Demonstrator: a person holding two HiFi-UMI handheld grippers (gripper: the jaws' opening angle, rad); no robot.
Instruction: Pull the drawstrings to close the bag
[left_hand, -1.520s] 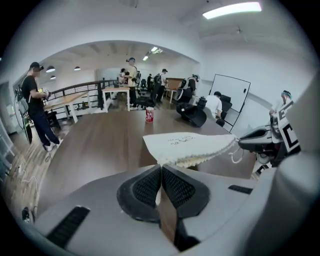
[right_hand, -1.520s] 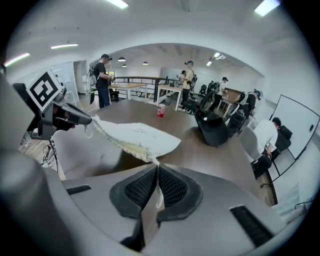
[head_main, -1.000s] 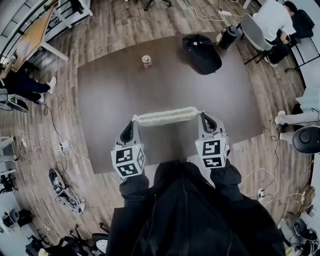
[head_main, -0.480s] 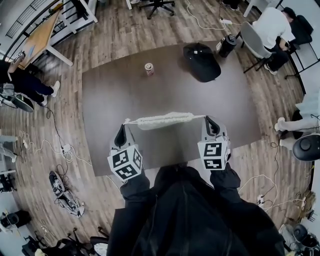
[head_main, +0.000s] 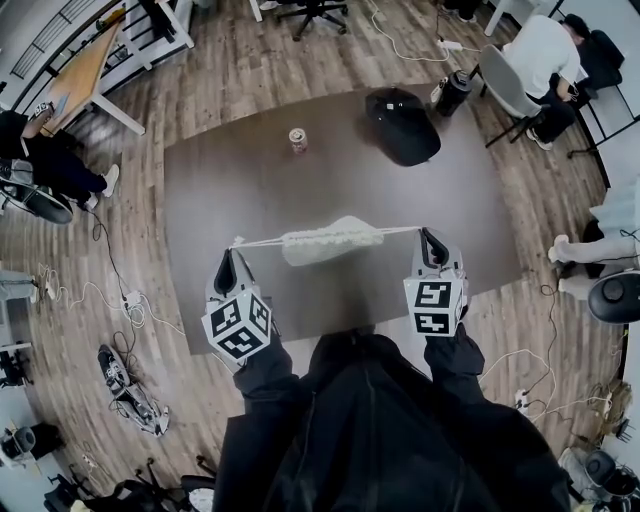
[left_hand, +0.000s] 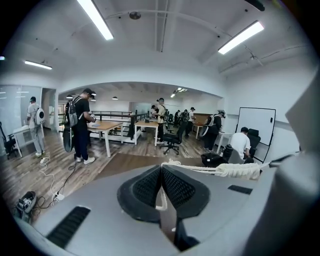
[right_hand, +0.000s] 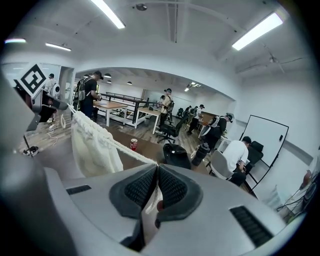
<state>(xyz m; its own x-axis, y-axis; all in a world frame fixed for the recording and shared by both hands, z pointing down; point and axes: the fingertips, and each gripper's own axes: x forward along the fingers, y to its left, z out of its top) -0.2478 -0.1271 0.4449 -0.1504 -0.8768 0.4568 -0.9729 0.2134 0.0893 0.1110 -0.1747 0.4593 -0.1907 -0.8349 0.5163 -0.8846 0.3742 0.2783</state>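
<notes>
A white cloth bag (head_main: 330, 240) hangs bunched above the brown table (head_main: 250, 190), strung between my two grippers. My left gripper (head_main: 231, 255) is shut on the left drawstring (head_main: 262, 241); in the left gripper view the white cord (left_hand: 200, 169) runs from the closed jaws rightward to the gathered bag (left_hand: 240, 171). My right gripper (head_main: 429, 237) is shut on the right drawstring (head_main: 398, 231). From its own view the taut cord (right_hand: 125, 148) leads left to the hanging bag (right_hand: 92, 147), with the left gripper's marker cube (right_hand: 32, 80) beyond.
A red can (head_main: 297, 139) and a black backpack (head_main: 402, 125) sit at the table's far side. Office chairs, desks and several people stand around the room. Cables and a power strip (head_main: 128, 293) lie on the wooden floor to the left.
Both grippers have moved apart, the left one further outward. The bag's mouth has gathered from a wide band into a short bunch, and lengths of cord now show on each side.
</notes>
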